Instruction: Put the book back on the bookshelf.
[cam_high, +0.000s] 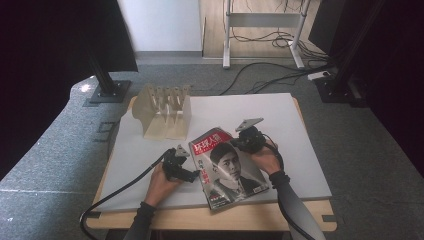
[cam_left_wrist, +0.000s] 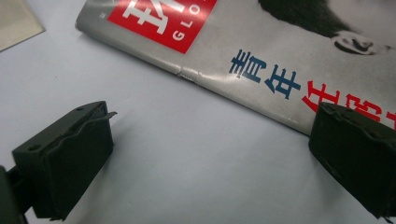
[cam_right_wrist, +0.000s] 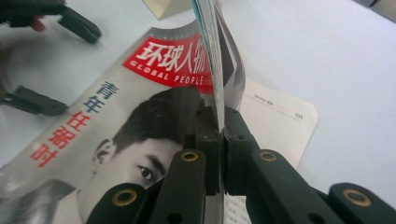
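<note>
Grey worktop (cam_high: 300, 150): magazine (cam_high: 227, 167) near front edge, wooden rack (cam_high: 164, 116) behind. Right hand-held gripper (cam_right_wrist: 220, 126) clamps a lifted sheaf of pages; opening begun, likely unfinished. Left hand-held gripper (cam_left_wrist: 210, 140) stands wide beside the spine, holding nothing.

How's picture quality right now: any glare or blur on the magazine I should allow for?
High view: soft overall, dark at both sides, glare patch on the magazine cover. Left gripper view: sharp print, sheen along the spine, soft shadows under the open left gripper. Right gripper view: right gripper crisp on the pages, far table hazy.
</note>
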